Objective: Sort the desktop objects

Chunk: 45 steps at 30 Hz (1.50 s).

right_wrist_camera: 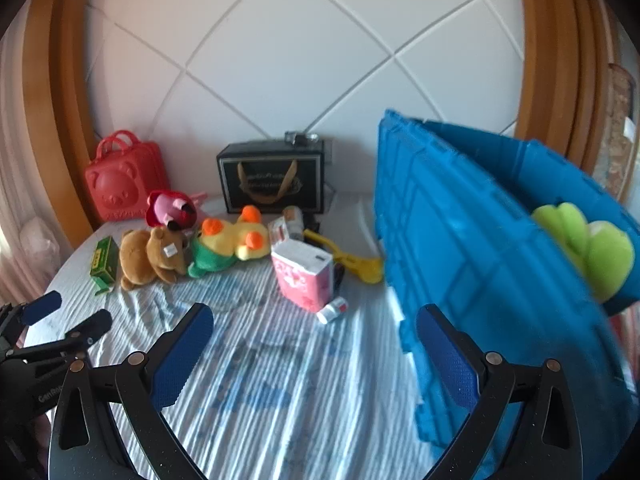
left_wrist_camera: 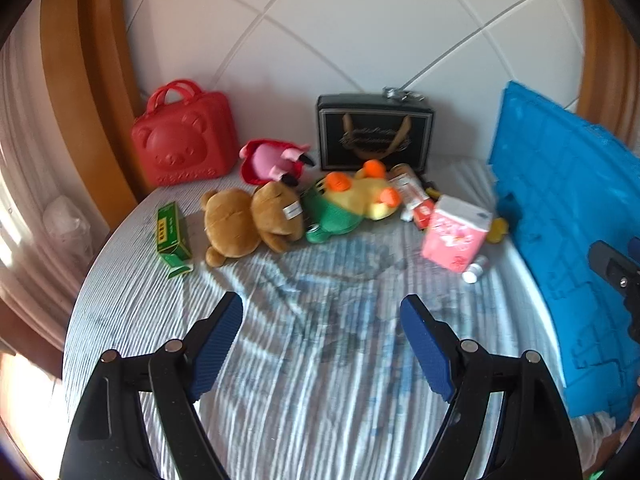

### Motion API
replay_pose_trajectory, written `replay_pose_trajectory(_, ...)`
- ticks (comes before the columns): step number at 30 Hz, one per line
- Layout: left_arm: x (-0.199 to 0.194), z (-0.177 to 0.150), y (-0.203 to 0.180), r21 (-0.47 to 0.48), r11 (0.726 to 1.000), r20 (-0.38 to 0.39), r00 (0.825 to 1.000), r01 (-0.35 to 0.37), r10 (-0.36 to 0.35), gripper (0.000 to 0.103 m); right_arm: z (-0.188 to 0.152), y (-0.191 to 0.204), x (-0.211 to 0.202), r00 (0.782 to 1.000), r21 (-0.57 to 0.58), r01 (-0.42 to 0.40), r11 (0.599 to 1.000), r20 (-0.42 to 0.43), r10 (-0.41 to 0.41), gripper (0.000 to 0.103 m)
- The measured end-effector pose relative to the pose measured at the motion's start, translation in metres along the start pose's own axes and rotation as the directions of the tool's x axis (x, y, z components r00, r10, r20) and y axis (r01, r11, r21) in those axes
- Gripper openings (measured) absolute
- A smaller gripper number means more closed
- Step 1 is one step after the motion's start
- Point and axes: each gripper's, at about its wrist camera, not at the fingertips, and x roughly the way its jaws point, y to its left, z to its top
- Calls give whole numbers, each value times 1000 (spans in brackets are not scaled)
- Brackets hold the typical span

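Note:
A row of objects lies across the striped cloth (left_wrist_camera: 320, 360): a green box (left_wrist_camera: 172, 236), a brown bear plush (left_wrist_camera: 248, 220), a yellow and green duck plush (left_wrist_camera: 348, 200), a pink tissue pack (left_wrist_camera: 456, 232) and a small white bottle (left_wrist_camera: 476, 270). A pink and red plush (left_wrist_camera: 272, 160) lies behind the bear. My left gripper (left_wrist_camera: 322, 308) hangs open over bare cloth in front of them, holding nothing. My right gripper (right_wrist_camera: 314, 312) is open too, just short of the bottle (right_wrist_camera: 332, 310), beside the blue crate (right_wrist_camera: 460, 240). A green plush (right_wrist_camera: 592, 248) lies in the crate.
A red bear-faced case (left_wrist_camera: 184, 136) and a black gift box (left_wrist_camera: 374, 132) stand against the white padded wall. A can (right_wrist_camera: 294, 220) and a yellow tool (right_wrist_camera: 360, 264) lie behind the tissue pack. Wooden frames flank both sides. The left gripper (right_wrist_camera: 74, 314) shows at the right wrist view's left edge.

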Motion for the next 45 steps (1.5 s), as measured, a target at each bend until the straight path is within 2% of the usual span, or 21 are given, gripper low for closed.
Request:
replay_pose_trajectory(6,54,14,5,10,1000,-59,998,-16,16,81,12,6,66,998,-14,19,1000,-54,-20,102)
replay_pose_trajectory(8,70,20,1,25,1000,-74,997,-5,7,81,17,7,90,997,-12,15,1000,-79,-16,93)
replay_pose_trajectory(10,88,28,-6,47,999,-82,997,8,-4,81,22,8,115,995,1,14,1000,-103,-14,72)
replay_pose_trajectory(12,106,35,-13,65,998,-91,996,18,-12,81,27,6,136,992,14,28,1000,-120,-26,61)
replay_pose_trajectory(19,170,52,-27,76,996,-154,988,36,-24,81,37,-6,207,976,37,139,990,-174,-131,56)
replay_pose_trajectory(20,176,53,-28,76,996,-158,987,36,-24,81,35,-8,215,973,42,141,989,-192,-130,55)
replay_pose_trajectory(22,186,52,-27,75,997,-167,986,31,-18,81,27,-8,228,967,62,90,994,-245,-72,52)
replay_pose_trajectory(24,194,50,-26,75,997,-178,984,25,-11,81,15,2,235,959,62,4,998,-283,13,51)
replay_pose_trajectory(26,198,48,-24,77,997,-189,982,21,-7,81,2,17,233,955,19,-34,999,-293,38,51)
replay_pose_trajectory(28,198,46,-27,84,996,-195,981,27,-10,81,-8,24,225,945,31,-102,994,-310,107,50)
replay_pose_trajectory(29,197,44,-30,93,995,-194,981,32,-13,81,-11,24,219,944,39,-111,993,-308,118,50)
replay_pose_trajectory(33,190,49,-44,108,992,-180,982,71,-51,81,-10,9,189,972,47,-29,998,-231,39,49)
replay_pose_trajectory(35,186,56,-59,117,987,-155,983,114,-95,81,-6,-1,189,977,47,32,998,-214,-22,47)
replay_pose_trajectory(37,182,69,-80,135,977,-118,981,167,-151,81,-5,-13,188,977,86,48,995,-212,-29,45)
replay_pose_trajectory(41,180,90,-125,202,943,-45,964,265,-261,81,-2,-23,188,983,118,60,991,-182,-38,45)
replay_pose_trajectory(43,188,95,-143,244,926,-50,957,289,-286,81,4,-26,191,985,120,78,990,-162,-58,45)
replay_pose_trajectory(45,200,95,-156,284,907,-98,951,310,-294,81,10,-28,196,986,128,93,987,-150,-74,45)
